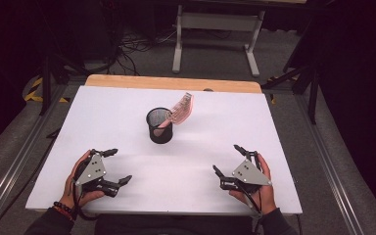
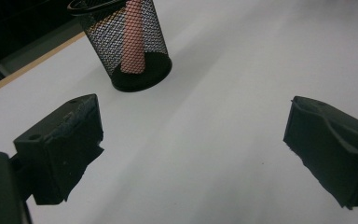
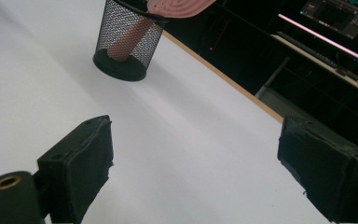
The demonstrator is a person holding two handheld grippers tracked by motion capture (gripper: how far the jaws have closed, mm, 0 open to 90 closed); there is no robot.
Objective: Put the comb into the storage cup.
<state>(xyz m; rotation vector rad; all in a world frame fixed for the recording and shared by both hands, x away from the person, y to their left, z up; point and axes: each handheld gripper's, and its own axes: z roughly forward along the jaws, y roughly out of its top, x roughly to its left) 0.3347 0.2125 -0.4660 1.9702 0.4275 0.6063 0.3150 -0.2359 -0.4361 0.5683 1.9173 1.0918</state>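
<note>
A pink ridged comb-like plastic piece with a thick pink handle is seen standing tilted in a black wire-mesh cylindrical cup; its flat ribbed head sticks out over the rim, leaning toward the far right. Exact type of item cannot be told.

The left gripper is held low at the near left of the white table top, gripped by the left hand, grey three-cornered plate on top. Jaws are spread wide, nothing between them. The right gripper is held likewise at the near right by the right hand, jaws wide apart and empty.

The mesh cup is located ahead of both grippers, well apart from each, roughly midway between them: ahead-right of the left one, ahead-left of the right one. In the left gripper view the handle is seen resting on the cup's solid black base. In the right gripper view the cup is seen beyond the left jaw.
</note>
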